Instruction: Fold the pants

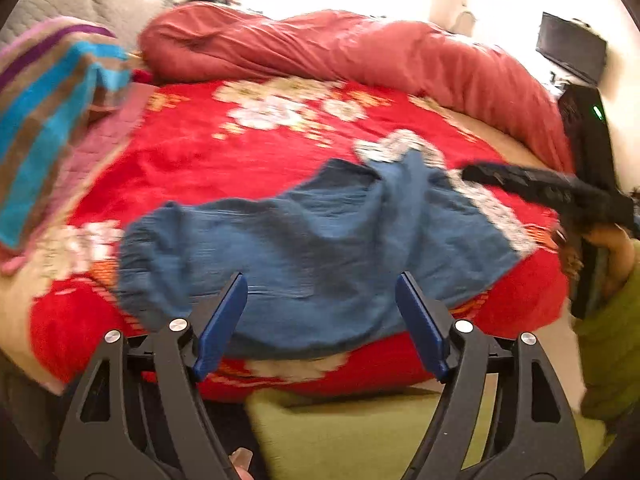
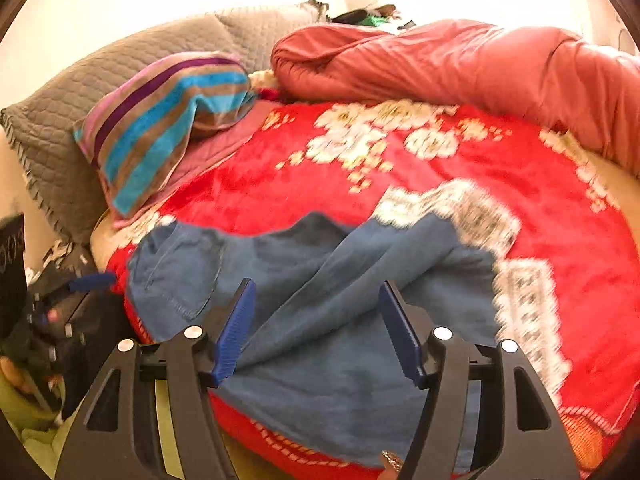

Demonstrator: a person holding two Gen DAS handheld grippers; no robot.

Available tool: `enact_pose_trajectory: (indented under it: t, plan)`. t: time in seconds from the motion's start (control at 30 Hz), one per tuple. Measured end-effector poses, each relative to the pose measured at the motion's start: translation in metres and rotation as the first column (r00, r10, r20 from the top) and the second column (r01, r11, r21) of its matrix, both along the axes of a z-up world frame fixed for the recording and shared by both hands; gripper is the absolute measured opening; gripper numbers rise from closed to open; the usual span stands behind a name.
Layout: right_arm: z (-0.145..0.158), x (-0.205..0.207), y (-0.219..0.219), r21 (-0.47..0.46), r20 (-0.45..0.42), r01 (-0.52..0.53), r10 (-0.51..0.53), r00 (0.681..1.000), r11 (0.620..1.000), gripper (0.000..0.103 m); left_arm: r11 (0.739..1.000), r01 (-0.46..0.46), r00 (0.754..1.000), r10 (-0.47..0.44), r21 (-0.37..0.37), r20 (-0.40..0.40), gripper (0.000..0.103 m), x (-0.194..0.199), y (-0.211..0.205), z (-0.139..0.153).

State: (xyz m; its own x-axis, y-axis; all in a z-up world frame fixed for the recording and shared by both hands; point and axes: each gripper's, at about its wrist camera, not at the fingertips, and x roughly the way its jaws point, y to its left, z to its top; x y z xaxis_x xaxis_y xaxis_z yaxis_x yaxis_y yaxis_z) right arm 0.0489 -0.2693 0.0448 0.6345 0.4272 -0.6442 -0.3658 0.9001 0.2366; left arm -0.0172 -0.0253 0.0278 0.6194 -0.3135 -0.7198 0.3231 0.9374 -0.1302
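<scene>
Blue pants with white patterned leg cuffs lie rumpled across the red flowered bedspread. My left gripper is open and empty, just above the pants' near edge. My right gripper comes in from the right of the left wrist view, over the cuffs. In the right wrist view the pants lie below my right gripper, which is open and empty; the cuffs lie at right. My left gripper shows at far left near the waist and pocket.
A rolled red duvet lies along the far side of the bed. A striped pillow leans on a grey quilted pillow at the head. A dark screen stands at the back right. My green clothing is at the bed's near edge.
</scene>
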Motion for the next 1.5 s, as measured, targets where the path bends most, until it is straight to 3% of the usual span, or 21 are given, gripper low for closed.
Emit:
enact_pose_trajectory:
  t: [0.33, 0.57, 0.77, 0.9, 0.93, 0.97, 1.07, 1.27, 1.5]
  plan:
    - [-0.007, 0.08, 0.011, -0.103, -0.038, 0.012, -0.016, 0.999, 0.995, 0.062, 0.995, 0.091, 0.991, -0.095, -0.047, -0.097, 0.068, 0.036, -0.05, -0.025]
    - [-0.05, 0.148, 0.029, -0.183, -0.15, 0.027, -0.056, 0.987, 0.983, 0.062, 0.986, 0.131, 0.97, -0.149, -0.105, -0.191, 0.067, 0.071, -0.072, -0.047]
    - [-0.086, 0.186, 0.039, -0.243, -0.213, 0.065, -0.119, 0.97, 0.968, 0.062, 0.989, 0.121, 0.963, -0.137, -0.082, -0.231, 0.067, 0.087, -0.078, -0.07]
    - [-0.097, 0.201, 0.041, -0.272, -0.209, 0.091, -0.151, 0.966, 0.958, 0.062, 0.989, 0.123, 0.96, -0.139, -0.079, -0.242, 0.067, 0.089, -0.079, -0.079]
    - [-0.1, 0.204, 0.039, -0.275, -0.207, 0.098, -0.159, 0.965, 0.956, 0.059, 0.989, 0.126, 0.961, -0.141, -0.076, -0.238, 0.067, 0.089, -0.08, -0.079]
    - [-0.102, 0.206, 0.037, -0.278, -0.206, 0.104, -0.165, 0.965, 0.955, 0.042, 0.989, 0.128, 0.961, -0.142, -0.075, -0.237, 0.067, 0.089, -0.08, -0.079]
    - [-0.102, 0.207, 0.023, -0.196, -0.222, 0.111, -0.154, 0.963, 0.974, 0.014, 0.988, 0.129, 0.961, -0.145, -0.08, -0.237, 0.067, 0.089, -0.078, -0.079]
    - [-0.068, 0.177, -0.015, -0.039, -0.165, 0.143, -0.147, 0.975, 0.989, 0.01, 0.989, 0.124, 0.963, -0.14, -0.081, -0.232, 0.067, 0.087, -0.077, -0.076]
    - [-0.023, 0.117, -0.08, 0.099, -0.093, 0.218, -0.209, 0.973, 0.971, 0.01, 0.991, 0.122, 0.969, -0.13, -0.051, -0.21, 0.067, 0.081, -0.08, -0.071]
